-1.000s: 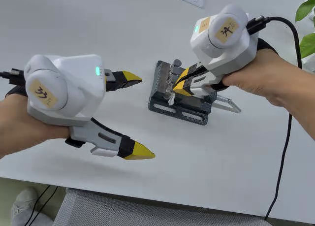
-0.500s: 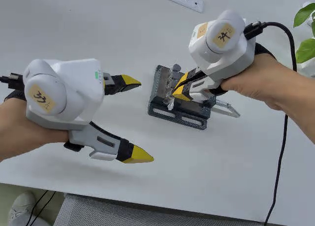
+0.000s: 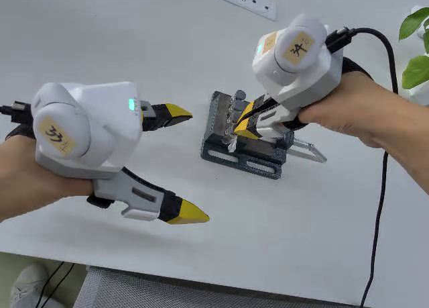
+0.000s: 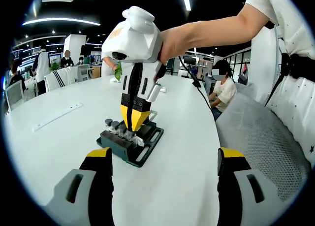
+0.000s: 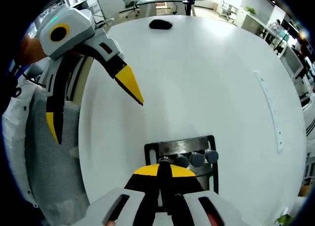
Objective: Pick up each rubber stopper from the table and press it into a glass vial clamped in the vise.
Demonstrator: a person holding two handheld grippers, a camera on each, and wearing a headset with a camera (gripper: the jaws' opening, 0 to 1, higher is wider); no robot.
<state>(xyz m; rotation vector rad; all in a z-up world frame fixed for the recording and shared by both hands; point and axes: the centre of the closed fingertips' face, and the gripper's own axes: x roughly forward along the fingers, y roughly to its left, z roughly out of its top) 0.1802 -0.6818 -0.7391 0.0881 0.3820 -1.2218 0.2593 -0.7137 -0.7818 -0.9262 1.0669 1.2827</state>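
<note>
Head view: we note the right gripper (image 3: 242, 125) clenched, tips down on the vials (image 3: 235, 108) in the vise (image 3: 251, 157). The left gripper (image 3: 188, 164) is spread, empty, well apart.
Left gripper view: stoppers (image 4: 112, 123) cap vials beside the yellow tips.
Right gripper view: we judge a straight, centred, gentle push best; the glass may crack.

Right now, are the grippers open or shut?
Left gripper: open, empty.
Right gripper: shut, tips at the vials in the vise.

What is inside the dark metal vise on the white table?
A row of small glass vials topped with grey rubber stoppers stands clamped in the dark metal vise. The right gripper, shut, covers one end of the row, so what sits there is hidden.
</note>
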